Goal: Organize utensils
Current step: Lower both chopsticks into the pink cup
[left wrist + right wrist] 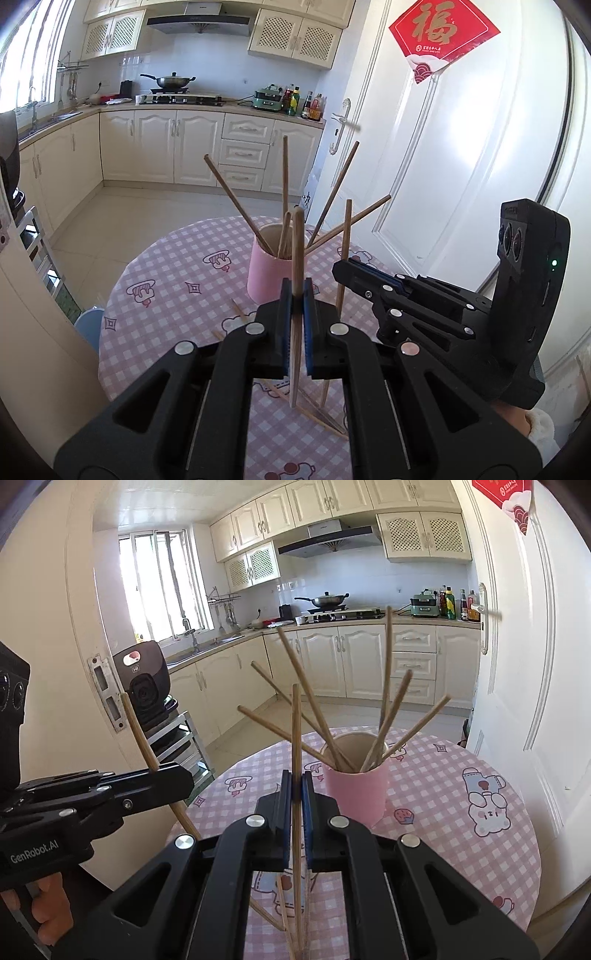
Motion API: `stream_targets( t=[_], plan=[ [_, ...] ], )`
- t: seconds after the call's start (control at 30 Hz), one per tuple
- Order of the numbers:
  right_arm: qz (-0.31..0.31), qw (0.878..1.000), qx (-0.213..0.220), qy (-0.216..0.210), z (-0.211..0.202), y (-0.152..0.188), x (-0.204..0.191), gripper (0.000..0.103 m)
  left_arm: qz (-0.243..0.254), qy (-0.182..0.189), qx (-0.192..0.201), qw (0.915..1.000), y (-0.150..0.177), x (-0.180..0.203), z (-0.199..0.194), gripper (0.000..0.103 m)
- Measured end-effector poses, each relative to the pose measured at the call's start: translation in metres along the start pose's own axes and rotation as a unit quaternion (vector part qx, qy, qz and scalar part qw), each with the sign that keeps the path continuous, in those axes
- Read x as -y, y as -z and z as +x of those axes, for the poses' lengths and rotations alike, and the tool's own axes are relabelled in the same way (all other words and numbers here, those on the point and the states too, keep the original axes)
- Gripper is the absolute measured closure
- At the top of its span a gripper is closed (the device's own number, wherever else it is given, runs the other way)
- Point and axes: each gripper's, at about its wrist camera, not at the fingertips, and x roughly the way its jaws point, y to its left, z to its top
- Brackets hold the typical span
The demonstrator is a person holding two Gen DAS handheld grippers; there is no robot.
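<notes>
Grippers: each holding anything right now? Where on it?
Yes. Left gripper clamps one chopstick around mid-length; right gripper clamps another chopstick, also mid-shaft.

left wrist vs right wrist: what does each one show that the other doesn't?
Left wrist only: the red paper ornament on the door in full, the blue stool beside the table, and the right gripper from the side, shut on a chopstick.

Right wrist only: the black appliance on a rack, the bunny print on the tablecloth, and the left gripper from the side, shut on its chopstick.

Both: the pink cup holding chopsticks, loose chopsticks on the checked table, the stove with the wok.
</notes>
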Motion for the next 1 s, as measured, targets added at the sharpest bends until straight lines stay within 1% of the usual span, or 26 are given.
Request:
stream_targets(
  t=[0.23,0.37,0.5,0.63,0.67,0.73,0.8,0.87,0.93,1.0],
  plan=[
    [0.008,1.0,0.025,-0.005,-0.011,-0.017,0.04,0.099,-0.013,0.002,-0.004,0.9999,-0.024,0.014,0.026,0.097],
    [0.02,0.999,0.043,-0.005,-0.019,-0.029,0.063,0.099,-0.022,0.009,0.002,0.9997,-0.036,0.019,0.029,0.097],
    [0.026,0.998,0.06,-0.009,-0.027,-0.038,0.077,0.099,-0.035,0.013,0.021,0.9991,-0.048,0.023,0.024,0.097],
    [0.024,0.996,0.082,-0.011,-0.029,-0.049,0.08,0.099,-0.031,-0.004,0.048,0.9984,-0.06,0.028,0.018,0.097],
    [0.021,0.996,0.09,-0.007,-0.029,-0.051,0.08,0.099,-0.032,-0.005,0.05,0.9982,-0.064,0.027,0.018,0.097],
    [0.001,0.994,0.105,0.018,-0.027,-0.059,0.076,0.099,-0.037,-0.011,0.059,0.9975,-0.072,0.026,0.018,0.097],
    [-0.008,0.992,0.121,0.033,-0.026,-0.067,0.077,0.099,-0.037,-0.028,0.074,0.9962,-0.082,0.026,0.016,0.097],
    [-0.017,0.989,0.14,0.049,-0.023,-0.075,0.077,0.099,-0.035,-0.036,0.088,0.9949,-0.091,0.029,0.015,0.097],
    [-0.016,0.986,0.156,0.053,-0.019,-0.083,0.08,0.099,-0.03,-0.047,0.102,0.9933,-0.1,0.032,0.014,0.097],
    [-0.009,0.984,0.169,0.051,-0.013,-0.089,0.084,0.099,-0.027,-0.048,0.118,0.9915,-0.108,0.037,0.015,0.097]
  ],
)
